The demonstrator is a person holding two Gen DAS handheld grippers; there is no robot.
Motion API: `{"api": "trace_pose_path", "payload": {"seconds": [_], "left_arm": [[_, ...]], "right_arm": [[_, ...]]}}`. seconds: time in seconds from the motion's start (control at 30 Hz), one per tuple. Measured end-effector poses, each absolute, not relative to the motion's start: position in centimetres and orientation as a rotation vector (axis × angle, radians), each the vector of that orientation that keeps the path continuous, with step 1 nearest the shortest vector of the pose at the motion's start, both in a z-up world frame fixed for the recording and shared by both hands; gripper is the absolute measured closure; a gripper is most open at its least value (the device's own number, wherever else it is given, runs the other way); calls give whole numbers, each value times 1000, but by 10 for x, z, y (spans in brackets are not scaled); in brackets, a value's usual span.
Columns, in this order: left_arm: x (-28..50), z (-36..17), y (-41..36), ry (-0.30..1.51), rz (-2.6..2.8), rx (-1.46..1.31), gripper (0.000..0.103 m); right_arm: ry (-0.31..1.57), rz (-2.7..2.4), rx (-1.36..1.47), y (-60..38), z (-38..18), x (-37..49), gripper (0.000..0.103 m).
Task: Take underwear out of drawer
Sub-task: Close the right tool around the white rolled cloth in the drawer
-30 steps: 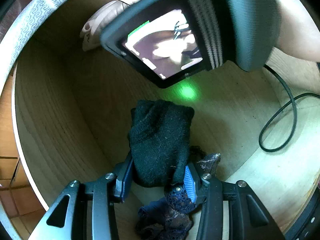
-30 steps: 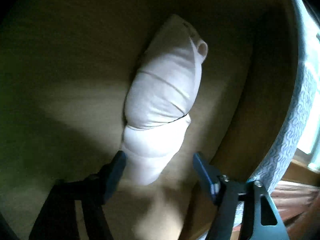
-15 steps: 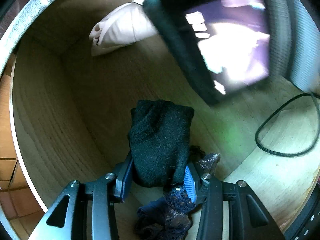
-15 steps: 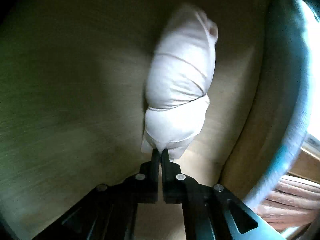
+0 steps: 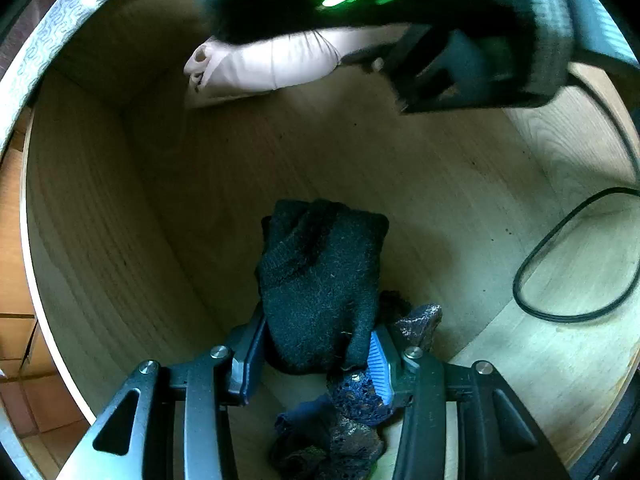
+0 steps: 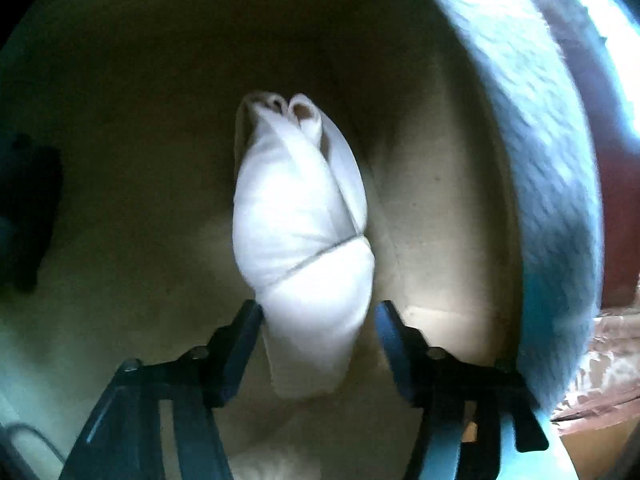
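The wooden drawer (image 5: 400, 184) holds the clothes. My left gripper (image 5: 318, 344) points steeply down and is shut on a black knitted bundle (image 5: 320, 280). Dark blue lace underwear (image 5: 352, 400) lies crumpled under its fingers. A white rolled garment (image 5: 272, 64) lies by the far wall. In the right wrist view this white roll (image 6: 300, 220) sits between the fingers of my right gripper (image 6: 318, 312). Its jaws are opening, and the roll looks unsqueezed. A flat white tail hangs below the roll. The right gripper's body (image 5: 440, 60) is blurred at the top of the left wrist view.
A black cable (image 5: 560, 312) loops on the wooden surface to the right. A blue-and-white patterned band (image 5: 52, 28) runs along the drawer's far edge, also blurred as the patterned band (image 6: 540, 160). Bare drawer floor lies between the two garments.
The right gripper's jaws went from wide apart to shut at the roll's near end, then parted around the roll; the gripper rose and rolled. The left gripper and black bundle stayed still.
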State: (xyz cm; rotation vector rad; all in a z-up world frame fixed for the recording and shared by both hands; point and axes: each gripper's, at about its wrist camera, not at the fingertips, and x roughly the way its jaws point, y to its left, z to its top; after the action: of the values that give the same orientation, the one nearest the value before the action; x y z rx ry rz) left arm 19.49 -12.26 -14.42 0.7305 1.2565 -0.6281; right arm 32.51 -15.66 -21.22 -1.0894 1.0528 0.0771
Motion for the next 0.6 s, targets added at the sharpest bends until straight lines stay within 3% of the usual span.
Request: {"api": "trace_pose_path", "payload": {"seconds": [0.13, 0.27, 0.37, 0.47, 0.6], "left_arm": [[193, -146, -124, 1257, -621, 739, 59], [192, -146, -126, 1258, -620, 738, 59], [192, -146, -128, 1258, -622, 737, 59], [192, -147, -127, 1260, -621, 735, 59], [193, -146, -126, 1260, -623, 733, 59]], "right_arm": [[1094, 72, -1070, -153, -231, 350, 30], [1204, 56, -975, -165, -223, 370, 43], [1299, 89, -861, -175, -211, 370, 44], [1395, 163, -685, -193, -199, 359, 39], [1368, 177, -442, -213, -186, 395, 29]]}}
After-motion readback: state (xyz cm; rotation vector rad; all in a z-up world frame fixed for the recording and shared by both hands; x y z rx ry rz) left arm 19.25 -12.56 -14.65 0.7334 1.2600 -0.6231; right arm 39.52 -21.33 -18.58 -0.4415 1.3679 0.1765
